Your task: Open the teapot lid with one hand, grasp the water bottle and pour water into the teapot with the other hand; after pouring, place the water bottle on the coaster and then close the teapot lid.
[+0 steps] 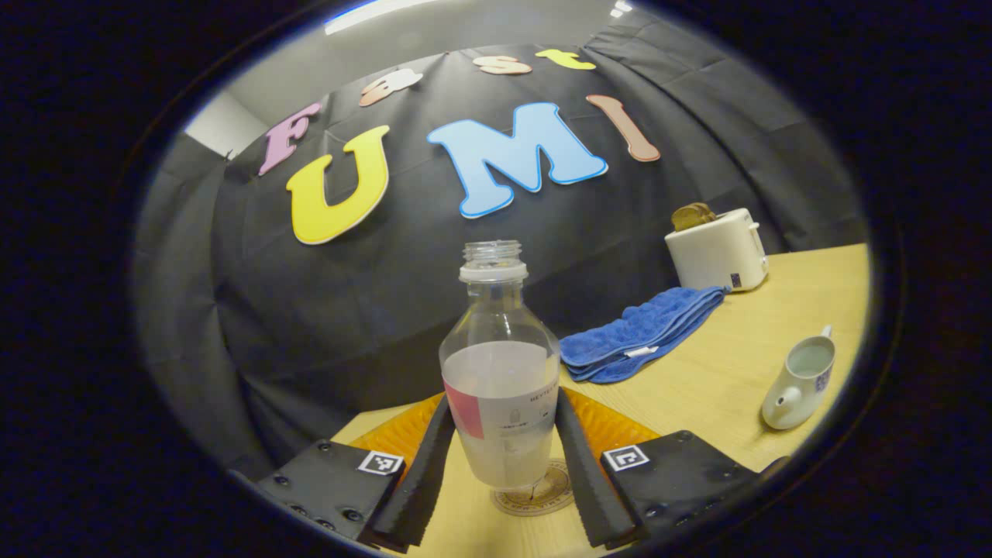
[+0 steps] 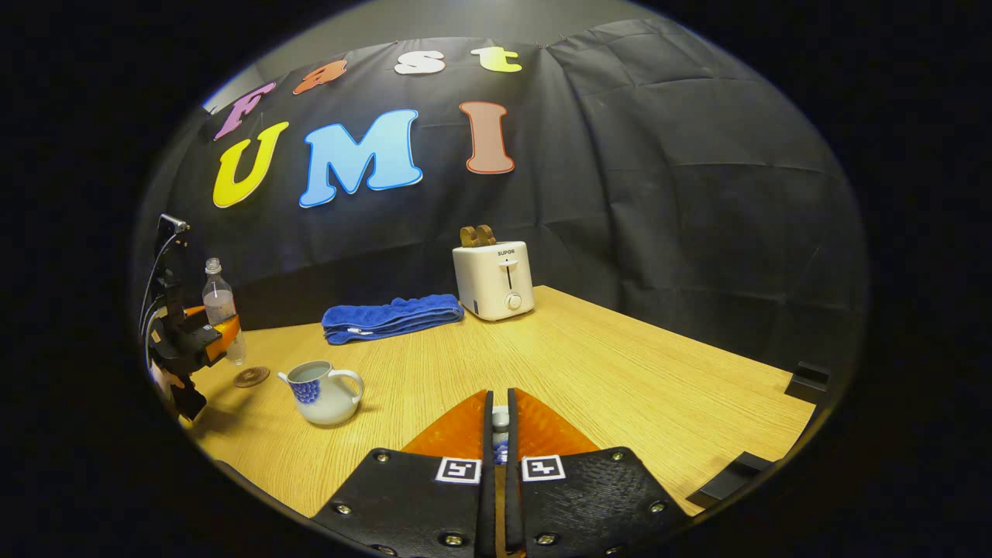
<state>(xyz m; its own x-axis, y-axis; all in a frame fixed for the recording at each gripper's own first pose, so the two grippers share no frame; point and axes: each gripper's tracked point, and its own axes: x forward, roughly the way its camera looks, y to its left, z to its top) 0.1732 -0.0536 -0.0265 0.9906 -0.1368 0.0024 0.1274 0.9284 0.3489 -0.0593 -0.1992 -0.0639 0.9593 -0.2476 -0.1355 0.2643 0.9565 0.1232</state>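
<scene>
Water bottle [image 1: 500,372] sits clamped between left tongs [image 1: 502,473], above coaster [image 1: 535,496].

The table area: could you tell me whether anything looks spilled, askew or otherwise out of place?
No spill shows. The bottle is upright and uncapped in the left claw, over the coaster. The teapot stands upright with its lid off; the towel lies folded by the toaster.

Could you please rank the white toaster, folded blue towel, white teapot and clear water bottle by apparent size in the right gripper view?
1. Folded blue towel, widest.
2. White toaster.
3. White teapot, close to the toaster; it sits nearer the camera, so this order is unsure.
4. Clear water bottle, slimmest.
</scene>
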